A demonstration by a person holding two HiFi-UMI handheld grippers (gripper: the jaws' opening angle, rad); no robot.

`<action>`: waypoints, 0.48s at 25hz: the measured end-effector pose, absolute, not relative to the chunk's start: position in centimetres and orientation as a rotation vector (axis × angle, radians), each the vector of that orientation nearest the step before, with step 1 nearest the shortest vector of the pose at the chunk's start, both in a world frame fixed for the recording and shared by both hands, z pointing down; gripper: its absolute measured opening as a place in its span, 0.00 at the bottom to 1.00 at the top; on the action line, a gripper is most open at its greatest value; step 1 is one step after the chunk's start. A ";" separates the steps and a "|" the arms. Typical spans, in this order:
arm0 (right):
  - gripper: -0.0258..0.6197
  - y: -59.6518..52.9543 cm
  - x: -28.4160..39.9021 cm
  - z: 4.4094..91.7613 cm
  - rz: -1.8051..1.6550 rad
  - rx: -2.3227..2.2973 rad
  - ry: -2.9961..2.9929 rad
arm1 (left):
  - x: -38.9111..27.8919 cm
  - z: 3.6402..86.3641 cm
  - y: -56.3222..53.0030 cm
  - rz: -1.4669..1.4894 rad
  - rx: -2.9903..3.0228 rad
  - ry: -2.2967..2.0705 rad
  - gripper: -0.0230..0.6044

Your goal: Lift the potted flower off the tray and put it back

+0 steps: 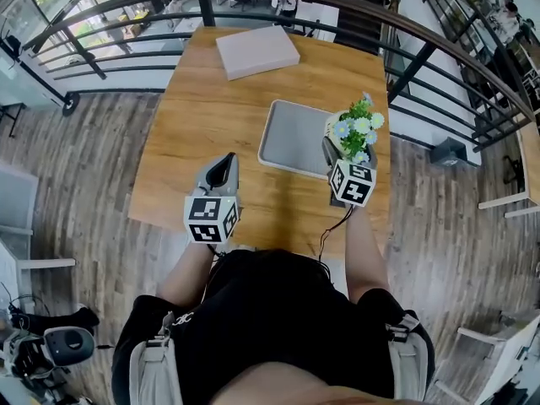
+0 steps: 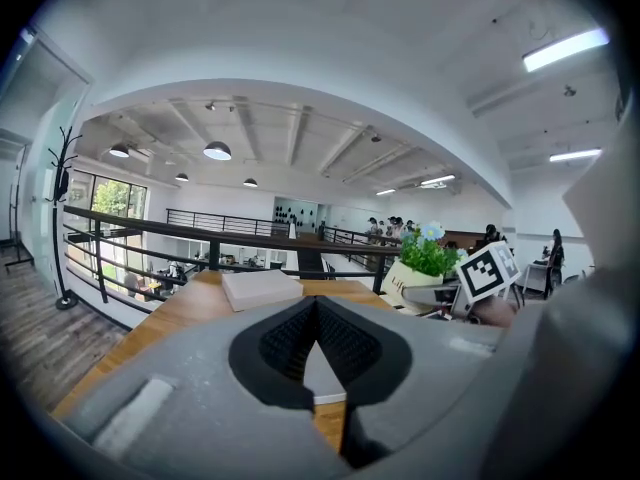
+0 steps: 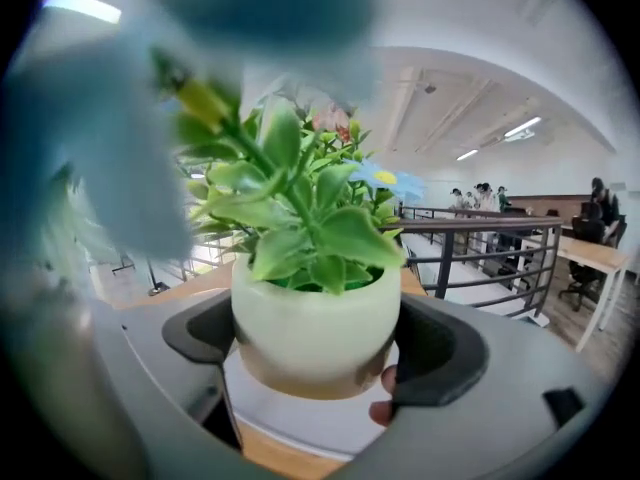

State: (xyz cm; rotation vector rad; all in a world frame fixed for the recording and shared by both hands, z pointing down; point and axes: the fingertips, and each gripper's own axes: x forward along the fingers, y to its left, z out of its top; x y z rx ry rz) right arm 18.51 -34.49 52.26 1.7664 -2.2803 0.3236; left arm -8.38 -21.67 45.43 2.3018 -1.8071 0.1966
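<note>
A small pale pot with green leaves and blue and white flowers, the potted flower, hangs in the air above the right part of the grey tray. My right gripper is shut on the pot, one pad on each side of it. My left gripper hovers over the wooden table left of the tray, its jaws shut with nothing between them.
A white flat box lies at the table's far end. Black railings curve round the table's far and right sides. The person's body fills the near edge of the head view.
</note>
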 end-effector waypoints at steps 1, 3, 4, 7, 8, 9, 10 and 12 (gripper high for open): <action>0.79 -34.1 18.7 50.8 0.293 1.793 -2.279 | -8.2 45.5 -21.7 0.193 2.307 -1.798 0.06; 0.79 -33.3 19.1 48.1 0.238 1.840 -2.276 | -7.7 45.5 -21.8 0.186 2.322 -1.777 0.06; 0.79 -32.8 19.3 47.0 0.213 1.859 -2.274 | -7.4 45.6 -21.9 0.184 2.330 -1.766 0.06; 0.79 -31.5 20.0 44.4 0.165 1.902 -2.269 | -6.2 45.6 -22.2 0.185 2.356 -1.730 0.06; 0.79 -30.9 20.3 43.8 0.157 1.914 -2.267 | -5.8 45.6 -22.2 0.187 2.364 -1.718 0.06; 0.79 -30.2 20.6 43.3 0.153 1.926 -2.268 | -5.4 45.7 -22.2 0.189 2.371 -1.706 0.06; 0.79 -29.4 20.8 42.8 0.152 1.937 -2.272 | -5.1 45.7 -22.2 0.193 2.378 -1.694 0.06; 0.79 -27.8 21.0 42.3 0.149 1.958 -2.281 | -4.6 45.7 -22.3 0.196 2.391 -1.670 0.06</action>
